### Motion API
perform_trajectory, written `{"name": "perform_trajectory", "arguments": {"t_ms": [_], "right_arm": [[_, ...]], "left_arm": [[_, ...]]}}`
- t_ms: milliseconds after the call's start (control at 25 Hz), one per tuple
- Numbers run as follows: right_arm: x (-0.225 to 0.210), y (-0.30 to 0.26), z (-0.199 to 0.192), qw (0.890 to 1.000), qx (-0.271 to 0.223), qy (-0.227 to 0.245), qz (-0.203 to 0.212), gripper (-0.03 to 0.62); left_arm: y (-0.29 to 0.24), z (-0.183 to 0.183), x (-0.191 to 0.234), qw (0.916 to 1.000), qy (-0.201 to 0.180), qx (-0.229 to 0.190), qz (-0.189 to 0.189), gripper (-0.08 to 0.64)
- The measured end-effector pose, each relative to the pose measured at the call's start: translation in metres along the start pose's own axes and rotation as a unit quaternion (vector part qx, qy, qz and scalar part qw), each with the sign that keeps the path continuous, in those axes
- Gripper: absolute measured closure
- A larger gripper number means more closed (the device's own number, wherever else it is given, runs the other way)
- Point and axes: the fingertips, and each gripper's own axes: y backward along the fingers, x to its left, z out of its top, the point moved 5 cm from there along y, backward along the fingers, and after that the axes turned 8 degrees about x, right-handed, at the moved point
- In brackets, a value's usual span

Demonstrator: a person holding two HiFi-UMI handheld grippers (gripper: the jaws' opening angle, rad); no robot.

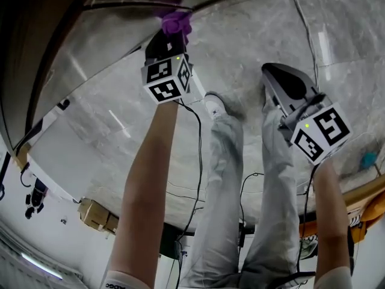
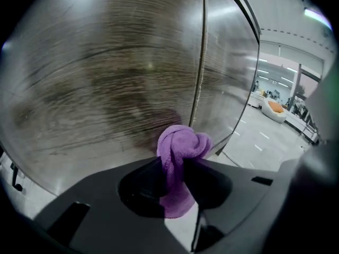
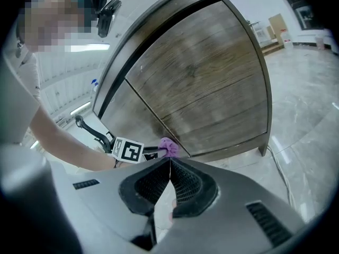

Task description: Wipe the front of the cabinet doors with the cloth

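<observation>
A bunched purple cloth [image 2: 179, 157] sits clamped in my left gripper [image 2: 177, 165], its bulge pressed close to the wood-grain cabinet doors [image 2: 122, 73] near the vertical seam between them. From above, the cloth [image 1: 176, 23] shows at the tip of the left gripper [image 1: 168, 44], low on the cabinet [image 1: 72, 47]. My right gripper [image 3: 169, 165] is shut with nothing between its jaws and hangs back from the cabinet [image 3: 201, 83]. Its camera also catches the cloth [image 3: 168, 147] at the door's lower edge. The right gripper [image 1: 289, 89] hovers over the floor.
The person's legs and a white shoe [image 1: 218, 106] stand on the grey marble floor [image 1: 252, 35]. Cables [image 1: 198, 161] trail across the floor. A cardboard box [image 1: 96, 214] lies behind, and an orange item [image 1: 367, 212] at the right edge.
</observation>
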Motion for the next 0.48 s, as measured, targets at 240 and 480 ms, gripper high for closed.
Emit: {"name": "perform_trajectory", "arguments": {"t_ms": [240, 480], "right_arm": [[0.017, -0.024, -0.014, 1.0, 0.0, -0.005, -0.006, 0.565], [0.04, -0.052, -0.03, 1.0, 0.004, -0.009, -0.009, 0.565]], "left_arm": [[0.014, -0.03, 0.058, 0.9995, -0.009, 0.019, 0.024, 0.453], [0.031, -0.067, 0.128, 0.9968, -0.02, 0.052, 0.057, 0.453]]}}
